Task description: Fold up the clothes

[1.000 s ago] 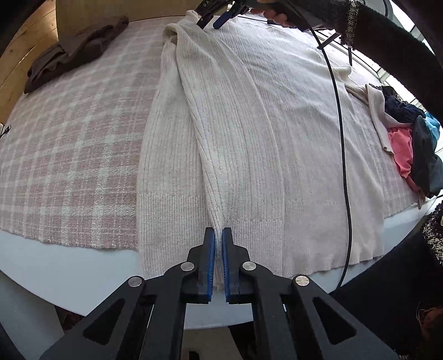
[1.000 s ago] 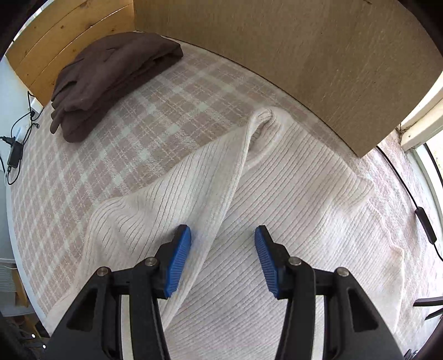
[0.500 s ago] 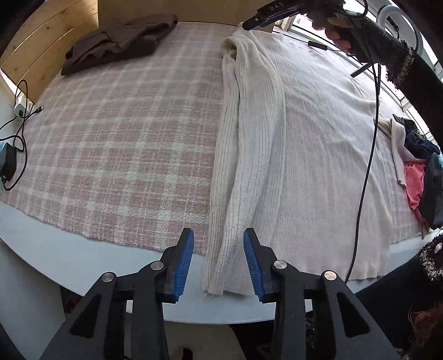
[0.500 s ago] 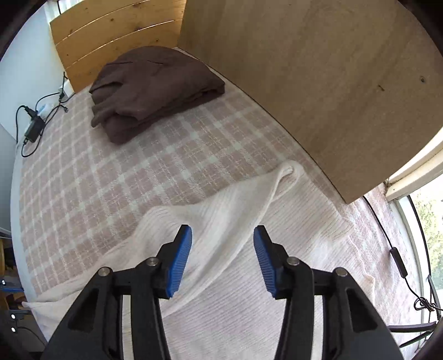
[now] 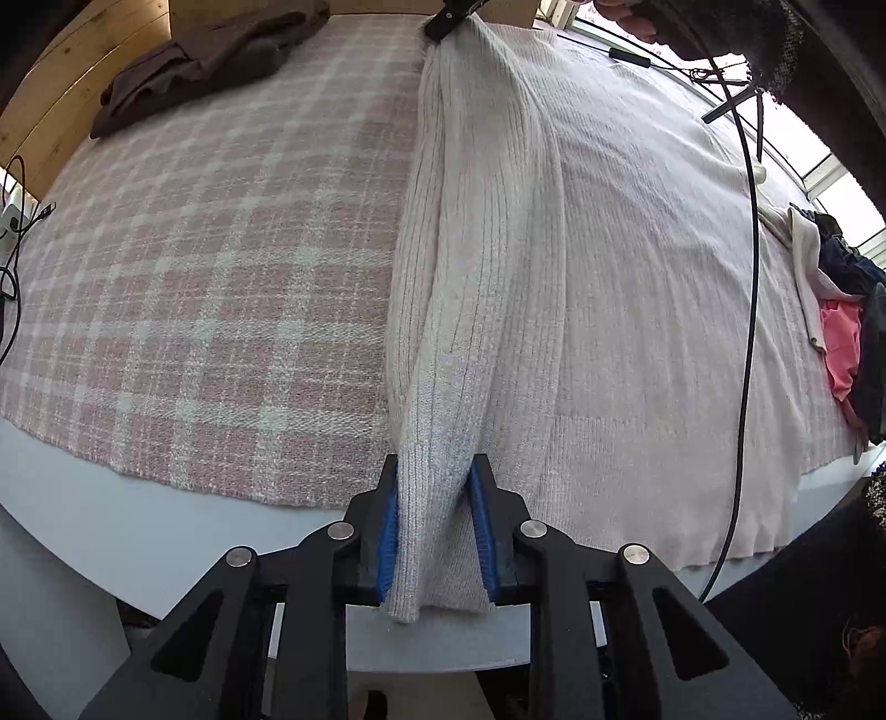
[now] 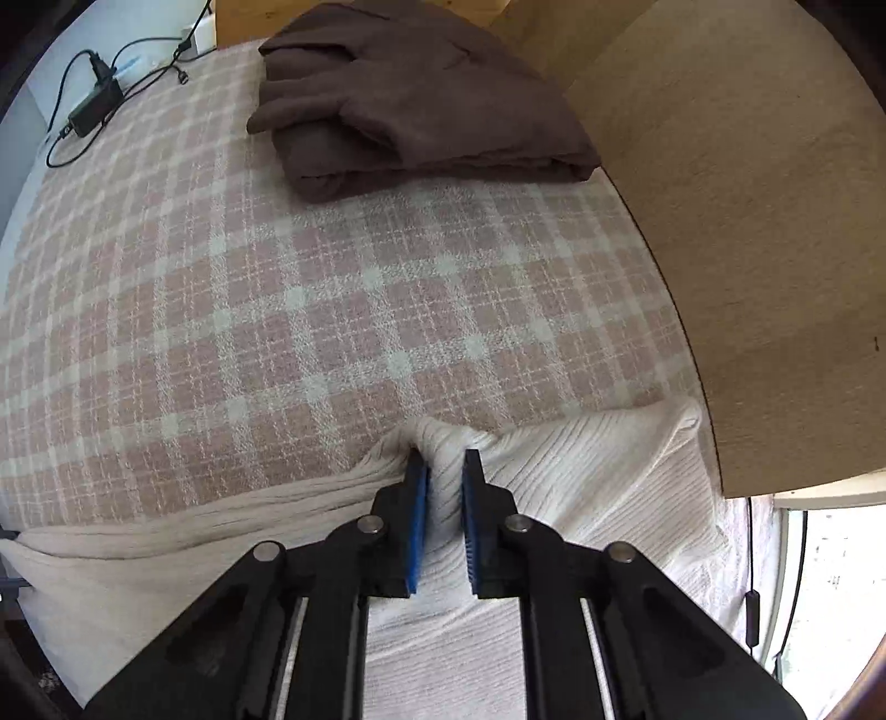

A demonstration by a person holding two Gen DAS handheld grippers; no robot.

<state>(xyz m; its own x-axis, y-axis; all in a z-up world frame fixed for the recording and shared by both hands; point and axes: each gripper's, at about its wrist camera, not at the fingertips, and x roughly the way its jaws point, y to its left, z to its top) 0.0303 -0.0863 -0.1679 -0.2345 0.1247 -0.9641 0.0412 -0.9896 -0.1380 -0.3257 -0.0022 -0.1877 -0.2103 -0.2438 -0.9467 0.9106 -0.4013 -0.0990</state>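
A cream ribbed sweater (image 5: 637, 249) lies flat on the pink plaid cloth (image 5: 194, 249), its left side folded into a long ridge. My left gripper (image 5: 434, 476) is closing on the hem end of that ridge near the table's front edge, and its blue pads press the fabric. My right gripper (image 6: 443, 465) is shut on a bunched fold of the sweater (image 6: 581, 498) at the far end. In the left wrist view the right gripper (image 5: 448, 19) shows at the top, on the ridge's far tip.
A folded brown garment (image 6: 410, 105) sits at the far left corner. A wooden board (image 6: 747, 221) stands along the back. A pile of dark and pink clothes (image 5: 847, 332) lies at the right edge. A black cable (image 5: 747, 277) hangs over the sweater. A charger (image 6: 94, 108) lies at the left.
Both grippers stood open half a second ago and have now closed on the sweater's folded side, the left at the hem, the right at the far end. The ridge is pulled taut and lifted.
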